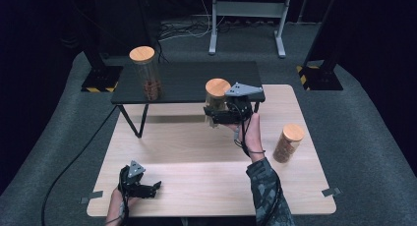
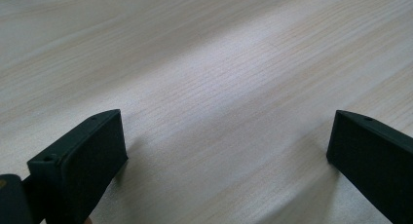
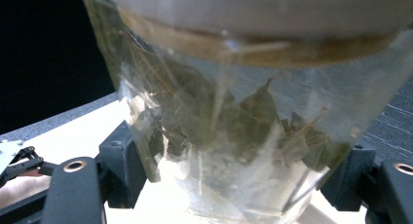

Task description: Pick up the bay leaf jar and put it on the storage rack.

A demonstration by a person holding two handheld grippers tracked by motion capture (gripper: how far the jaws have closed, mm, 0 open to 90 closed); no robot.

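the clear glass jar of dried green leaves with a round wooden lid [image 1: 217, 99] sits between the black jaws of the right gripper [image 1: 222, 115], which are clamped on its lower wall from both sides. in the right gripper view the jar [image 3: 234, 136] stands upright and very close, the pale band of its lid at the top, the leaves and thin stems packed behind the glass, and one black finger [image 3: 122, 165] pressing on each side of it. in the high view the jar is held just in front of the near edge of the low black shelf-table [image 1: 187, 81], above the light wooden table [image 1: 206, 157]; whether its base touches the wood or hangs a little above it is hard to say from here. the person's right hand [image 1: 252, 132] grips the tool from the near side, with a patterned sleeve [image 1: 263, 186] behind it.

on the black shelf-table, well to the left of the held jar, stands a tall clear jar with a wooden lid and brown contents [image 1: 146, 73]. to the right of the held jar, near the right edge of the wooden table, stands a shorter clear jar with a wooden lid and brown contents [image 1: 288, 142].

far to the near left of the held jar, at the front edge of the wooden table, the left gripper [image 1: 147, 189] rests in the person's left hand [image 1: 118, 201]. its jaws stand wide apart with nothing but bare wood grain [image 2: 214, 87] between them, one black finger [image 2: 83, 160] at each side of the left gripper view.
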